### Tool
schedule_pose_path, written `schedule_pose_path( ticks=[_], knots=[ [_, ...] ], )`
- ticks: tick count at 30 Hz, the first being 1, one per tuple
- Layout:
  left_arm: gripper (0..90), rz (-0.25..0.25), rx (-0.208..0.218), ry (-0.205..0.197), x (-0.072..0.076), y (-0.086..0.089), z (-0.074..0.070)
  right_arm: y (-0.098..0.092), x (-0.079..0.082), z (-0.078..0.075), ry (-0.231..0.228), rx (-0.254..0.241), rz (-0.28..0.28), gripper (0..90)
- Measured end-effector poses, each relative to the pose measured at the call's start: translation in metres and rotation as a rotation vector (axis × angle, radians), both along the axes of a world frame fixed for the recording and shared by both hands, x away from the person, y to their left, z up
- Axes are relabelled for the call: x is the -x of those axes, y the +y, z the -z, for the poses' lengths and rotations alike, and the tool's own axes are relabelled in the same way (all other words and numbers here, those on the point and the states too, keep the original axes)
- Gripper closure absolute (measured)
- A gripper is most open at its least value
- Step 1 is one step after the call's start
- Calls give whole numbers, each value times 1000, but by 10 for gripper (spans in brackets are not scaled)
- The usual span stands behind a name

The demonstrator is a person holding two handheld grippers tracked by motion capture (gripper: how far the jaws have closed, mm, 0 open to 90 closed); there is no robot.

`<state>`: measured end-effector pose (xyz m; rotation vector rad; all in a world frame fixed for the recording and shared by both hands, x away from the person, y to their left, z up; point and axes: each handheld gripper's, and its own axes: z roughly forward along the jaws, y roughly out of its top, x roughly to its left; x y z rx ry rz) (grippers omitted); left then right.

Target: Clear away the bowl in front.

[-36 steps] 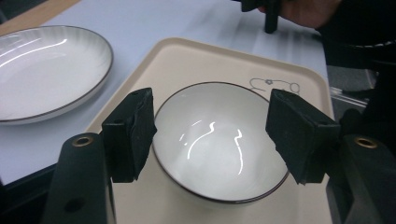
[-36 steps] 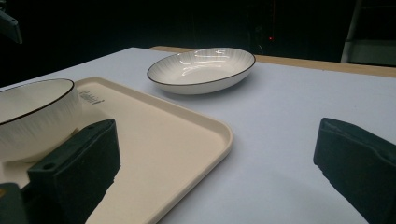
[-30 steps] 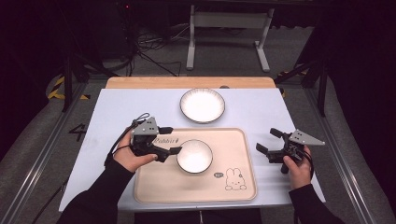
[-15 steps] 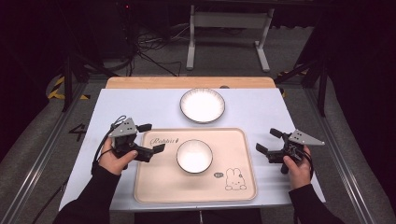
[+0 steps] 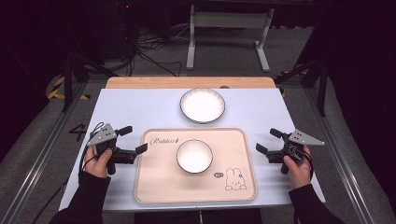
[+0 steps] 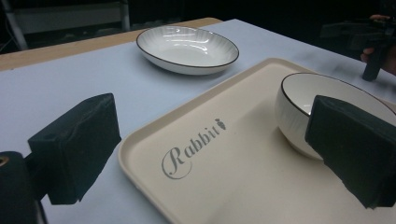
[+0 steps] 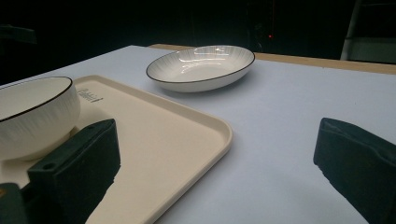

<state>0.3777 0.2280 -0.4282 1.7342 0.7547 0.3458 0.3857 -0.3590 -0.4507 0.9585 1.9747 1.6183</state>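
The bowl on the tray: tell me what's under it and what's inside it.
The bowl sits on the beige tray, printed with "Rabbit" and a rabbit drawing. Its inside looks white and empty. The tray surface directly beneath its base is covered.

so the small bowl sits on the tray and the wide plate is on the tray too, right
Not quite. The small bowl does sit on the tray, but the wide plate lies on the table beyond the tray's far edge, apart from it. The high view shows this.
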Motion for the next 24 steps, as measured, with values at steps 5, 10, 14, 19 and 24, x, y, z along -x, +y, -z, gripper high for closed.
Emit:
schedule_pose_path(
  ticks=[5,10,14,19,24],
  knots=[
    [40,-34,33,-2,2,9,9,0,0,0,-3,2,-5,11],
    [37,-46,35,-19,4,14,15,0,0,0,-2,0,-5,11],
    [35,-47,40,-32,5,17,21,0,0,0,-4,2,-9,11],
    [34,-71,35,-34,6,20,28,0,0,1,-1,2,-10,11],
    [34,-97,24,-25,6,23,34,0,0,1,-2,3,-9,11]
  ],
)
